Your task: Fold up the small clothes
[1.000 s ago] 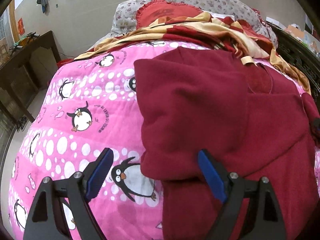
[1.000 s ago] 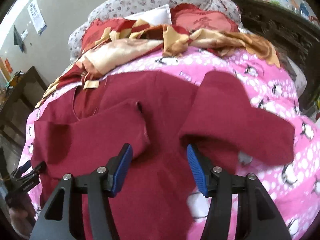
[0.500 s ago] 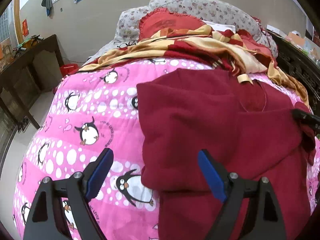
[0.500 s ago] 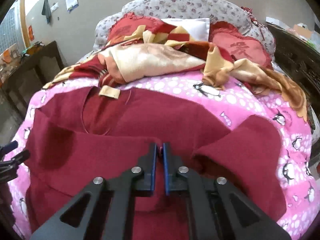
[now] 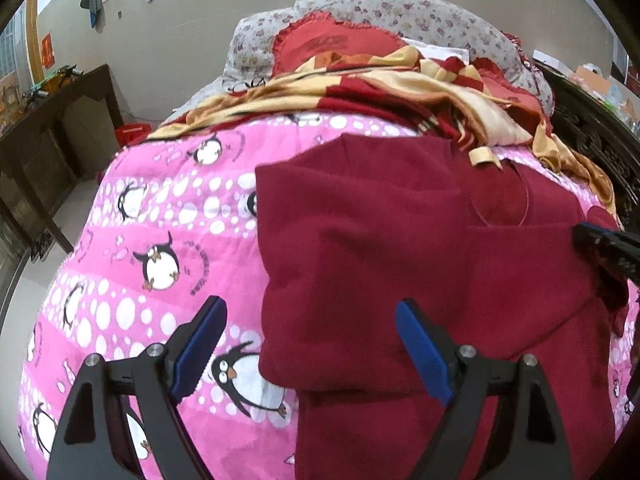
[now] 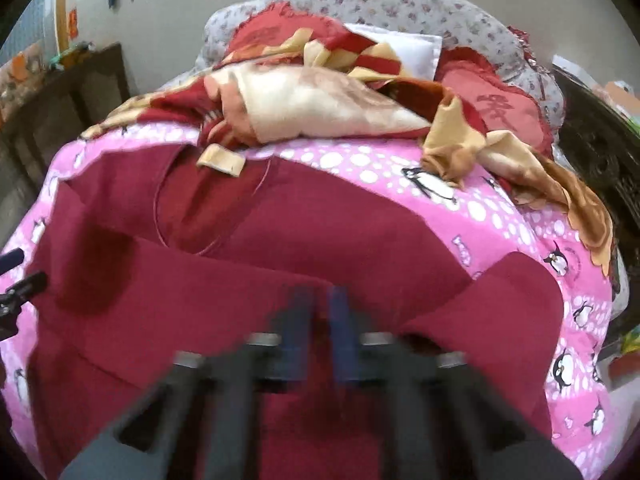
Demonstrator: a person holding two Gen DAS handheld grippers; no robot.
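Where the top is: the dark red top (image 5: 420,248) is being kept flat on the pink penguin blanket (image 5: 160,240) on the bed, with one sleeve (image 5: 360,280) already laid over its front.

Left gripper: the left gripper (image 5: 310,354) is being held just above the near edge of that folded sleeve, with its jaws spread wide and nothing in them.

Right gripper: the right gripper (image 6: 320,320) is blurred, but its jaws are being pressed nearly together on the red cloth, most likely the other sleeve (image 6: 500,312).

Doing it well: the pinched sleeve is probably being pulled across the front; it should be lifted a little and laid flat, edges lined up, no bumps.

Containers: none are being shown, so nothing can be said of what is in them.

Other things: a striped blanket (image 6: 320,108) and pillows (image 5: 400,16) are being left near the collar.
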